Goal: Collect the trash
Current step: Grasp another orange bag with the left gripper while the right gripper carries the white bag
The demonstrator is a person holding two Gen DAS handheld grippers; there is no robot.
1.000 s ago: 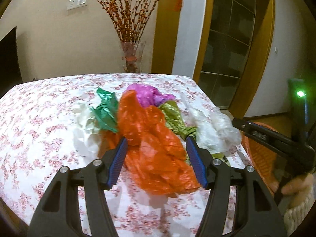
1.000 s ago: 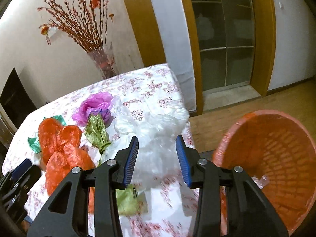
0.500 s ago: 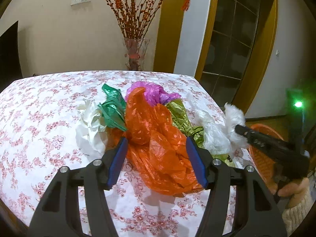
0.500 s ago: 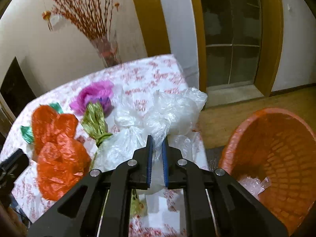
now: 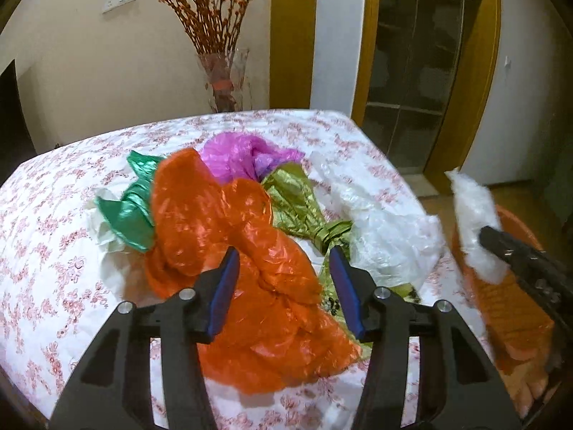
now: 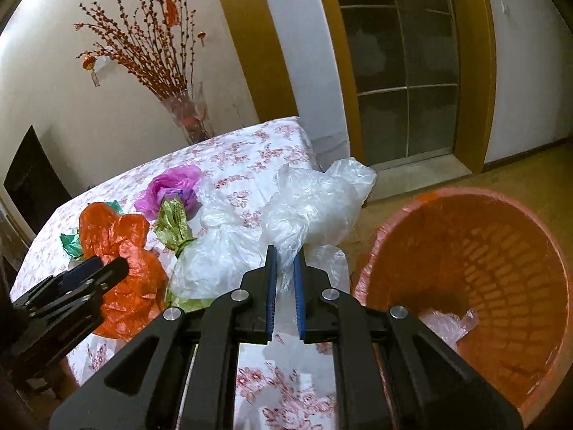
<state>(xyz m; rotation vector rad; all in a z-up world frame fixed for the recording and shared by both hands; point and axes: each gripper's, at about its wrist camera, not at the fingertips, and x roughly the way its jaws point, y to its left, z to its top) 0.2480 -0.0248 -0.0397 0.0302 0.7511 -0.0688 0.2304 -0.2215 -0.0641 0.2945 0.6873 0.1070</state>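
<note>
The clear plastic bag (image 6: 315,200) is in your right gripper (image 6: 284,268): the jaws are pressed together on a twisted part of it, and the rest of the bag stands up in front of the blue pads. It is lifted at the right edge of the table (image 6: 250,154), just beside the orange basket (image 6: 465,251), which stands on the floor with its mouth open and one clear scrap inside. A second clear bag (image 6: 218,251) lies on the cloth to the left of the held one.

Your left gripper (image 5: 284,279) is over the orange bag (image 5: 222,229). Its jaws are half open and closing, with the bag between them; the pads do not press it yet. The green bag (image 5: 132,208), the pink bag (image 5: 232,154) and the olive bag (image 5: 297,200) lie around it, touching.

One second ago the right jaws were open around the clear bag on the table; now they are closed and the bag has come toward the basket. The left gripper has come down closer to the orange bag.
</note>
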